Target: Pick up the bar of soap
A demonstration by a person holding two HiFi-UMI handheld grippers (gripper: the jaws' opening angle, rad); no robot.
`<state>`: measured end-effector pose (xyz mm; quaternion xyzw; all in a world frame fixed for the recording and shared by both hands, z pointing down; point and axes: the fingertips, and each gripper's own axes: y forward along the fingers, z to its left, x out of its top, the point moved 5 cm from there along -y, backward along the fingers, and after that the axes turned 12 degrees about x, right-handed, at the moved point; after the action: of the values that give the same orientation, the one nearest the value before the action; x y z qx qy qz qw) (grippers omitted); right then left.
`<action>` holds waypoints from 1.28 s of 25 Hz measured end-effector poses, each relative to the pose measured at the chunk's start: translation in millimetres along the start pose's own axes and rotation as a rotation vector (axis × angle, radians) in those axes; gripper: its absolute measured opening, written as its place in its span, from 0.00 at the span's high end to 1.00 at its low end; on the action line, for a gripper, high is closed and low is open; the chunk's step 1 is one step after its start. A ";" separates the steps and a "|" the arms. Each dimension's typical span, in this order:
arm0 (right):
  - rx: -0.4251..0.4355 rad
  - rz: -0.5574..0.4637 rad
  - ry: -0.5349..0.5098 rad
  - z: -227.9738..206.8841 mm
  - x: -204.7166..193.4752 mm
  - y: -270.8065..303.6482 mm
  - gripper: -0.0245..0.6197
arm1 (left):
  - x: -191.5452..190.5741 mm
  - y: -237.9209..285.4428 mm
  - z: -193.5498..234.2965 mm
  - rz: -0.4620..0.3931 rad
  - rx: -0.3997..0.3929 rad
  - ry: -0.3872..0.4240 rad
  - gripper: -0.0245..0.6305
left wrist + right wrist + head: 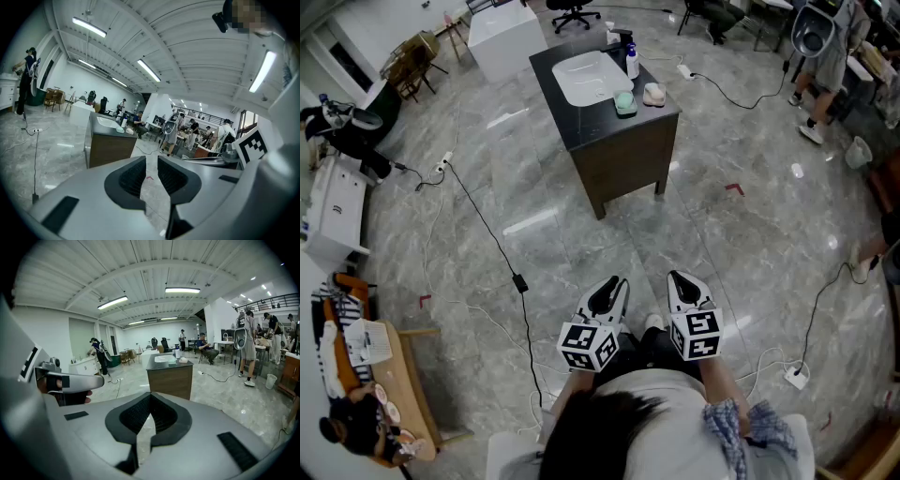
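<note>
The head view looks steeply down from above the person. The left gripper and right gripper sit close at its bottom edge, and the desk lies well ahead across the floor. Each gripper view rides low behind its own jaws and faces nearly level toward that same desk, far off. The right gripper view also catches the left gripper at its left.

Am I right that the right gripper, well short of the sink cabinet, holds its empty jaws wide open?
No: the right gripper has its empty jaws shut, as the right gripper view shows; it is well short of the sink cabinet.
</note>
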<state>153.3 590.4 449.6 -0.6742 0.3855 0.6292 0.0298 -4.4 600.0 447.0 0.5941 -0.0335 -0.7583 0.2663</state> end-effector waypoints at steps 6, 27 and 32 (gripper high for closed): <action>0.001 0.000 -0.010 -8.3 2.2 -1.3 0.94 | 2.6 5.7 -6.4 -0.009 0.004 -0.001 0.83; 0.091 -0.055 -0.048 -45.5 23.8 -1.0 0.87 | 18.5 40.7 -33.3 -0.032 0.009 0.023 0.83; 0.149 -0.058 -0.036 -59.8 28.1 3.8 0.72 | 22.8 57.2 -40.4 -0.032 0.027 0.020 0.83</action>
<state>198.0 542.7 439.1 -0.6696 0.4111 0.6096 0.1051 50.1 551.7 436.1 0.6055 -0.0314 -0.7561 0.2464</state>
